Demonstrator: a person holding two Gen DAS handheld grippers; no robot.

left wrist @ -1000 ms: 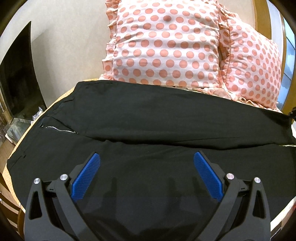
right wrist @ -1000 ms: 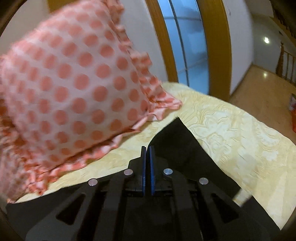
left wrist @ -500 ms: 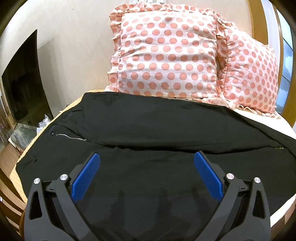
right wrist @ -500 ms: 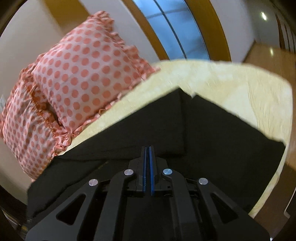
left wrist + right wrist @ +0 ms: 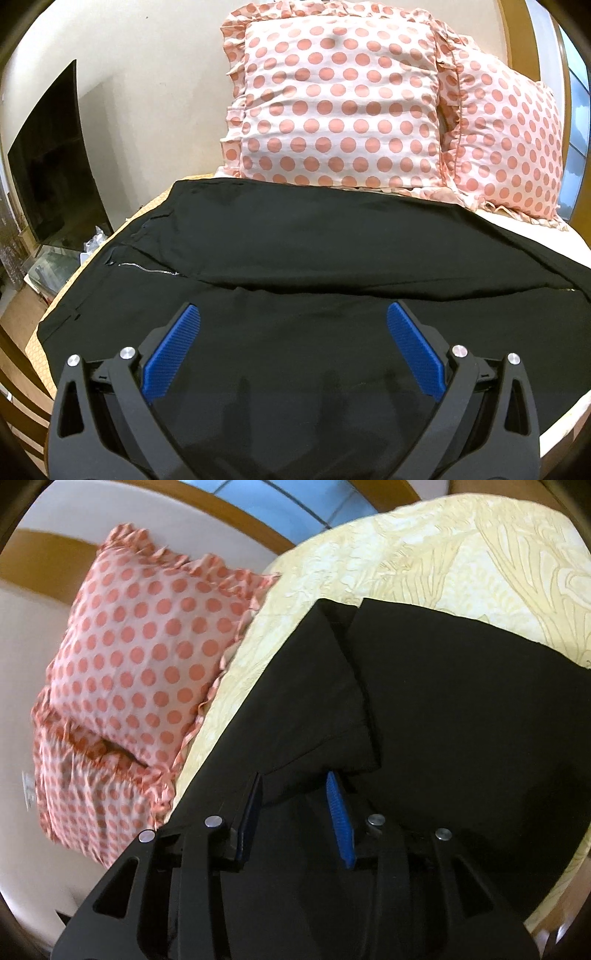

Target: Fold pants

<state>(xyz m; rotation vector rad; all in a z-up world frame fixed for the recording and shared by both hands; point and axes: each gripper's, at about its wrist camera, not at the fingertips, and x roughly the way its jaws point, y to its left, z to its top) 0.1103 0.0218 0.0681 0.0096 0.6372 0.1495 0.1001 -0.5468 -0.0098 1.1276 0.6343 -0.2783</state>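
Black pants [image 5: 295, 251] lie spread flat across the bed, waist and open zipper [image 5: 147, 270] at the left, both legs running right side by side. My left gripper [image 5: 293, 314] hovers over the near leg, open and empty. In the right wrist view the leg ends of the pants [image 5: 424, 686] lie on the yellow bedspread, two hems side by side. My right gripper [image 5: 293, 781] is above them, its jaws parted with nothing between them.
Two pink polka-dot pillows [image 5: 340, 107] [image 5: 506, 147] stand against the wall behind the pants; one also shows in the right wrist view [image 5: 144, 657]. A dark TV screen [image 5: 48, 166] stands left of the bed. The yellow bedspread [image 5: 424, 554] extends past the hems.
My right gripper was shut and has opened, letting go of the pant leg, and has pulled back above the leg ends. My left gripper has drawn back a little and stays open.
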